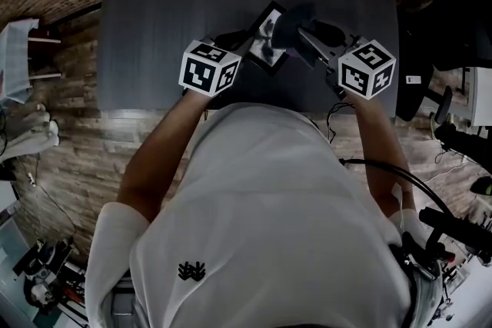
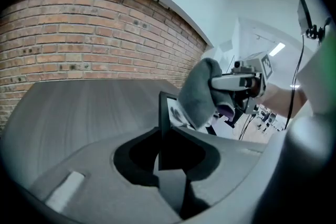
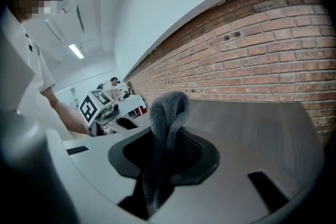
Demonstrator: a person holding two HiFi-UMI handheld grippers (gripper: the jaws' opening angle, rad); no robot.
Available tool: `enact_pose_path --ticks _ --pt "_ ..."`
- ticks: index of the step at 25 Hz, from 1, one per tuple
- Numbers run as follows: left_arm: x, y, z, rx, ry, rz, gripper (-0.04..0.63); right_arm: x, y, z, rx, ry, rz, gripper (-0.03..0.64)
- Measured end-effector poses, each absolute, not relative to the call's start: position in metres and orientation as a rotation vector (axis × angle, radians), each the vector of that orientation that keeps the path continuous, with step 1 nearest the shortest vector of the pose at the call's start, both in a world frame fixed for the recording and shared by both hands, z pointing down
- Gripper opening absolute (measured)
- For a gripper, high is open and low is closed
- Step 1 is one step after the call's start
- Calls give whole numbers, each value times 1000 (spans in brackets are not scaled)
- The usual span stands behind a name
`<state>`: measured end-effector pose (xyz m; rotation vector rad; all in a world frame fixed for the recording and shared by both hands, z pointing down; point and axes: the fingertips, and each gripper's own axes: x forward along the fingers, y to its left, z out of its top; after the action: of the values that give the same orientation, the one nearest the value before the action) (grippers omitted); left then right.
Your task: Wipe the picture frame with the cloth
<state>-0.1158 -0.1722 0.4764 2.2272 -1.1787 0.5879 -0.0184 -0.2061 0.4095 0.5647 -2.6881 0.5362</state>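
Two claws, both loaded. My left claw (image 2: 167, 139) is clamped on one thin edge of the picture frame (image 2: 170, 107), which stands edge-on between the jaws over the near part of the dark table (image 1: 154, 19). I cannot tell whether a corner rests on the wood. My right claw (image 3: 164, 165) is pinched tight on a folded grey cloth (image 3: 168, 110), and the cloth's bulging end lies against the printed front of the frame.

I judge the frame to be stiff, flat and fairly light, with a smooth front that may be slippery and breakable. Gripped by a narrow edge, it could swing or slide under a hard push, so I would wipe gently and press towards the clamped side. The cloth is soft and limp. Held at its fold, it gives a rounded pad, but the loose tails can flop.

The real obstacle is how close the claws are: the right one's hard tips sit just behind the cloth and near the left jaws. A brick wall (image 2: 94, 34) lies beyond the table, and a dark chair (image 1: 453, 19) and cables (image 1: 384, 169) are on my right, well away from the work.
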Motion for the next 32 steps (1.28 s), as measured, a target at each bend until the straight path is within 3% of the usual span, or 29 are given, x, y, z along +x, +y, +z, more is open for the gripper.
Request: enact_pose_path --ticks 6,18,32 --pt "-119 -170 479 2210 -1187 569 77 0 -234 391 673 -2711 502 104" --pt "-130 -184 474 2153 -1243 529 77 -43 -138 390 184 -2787 611 104" --pt "-122 -181 477 2155 -1208 508 77 20 -222 407 567 -2738 571 104"
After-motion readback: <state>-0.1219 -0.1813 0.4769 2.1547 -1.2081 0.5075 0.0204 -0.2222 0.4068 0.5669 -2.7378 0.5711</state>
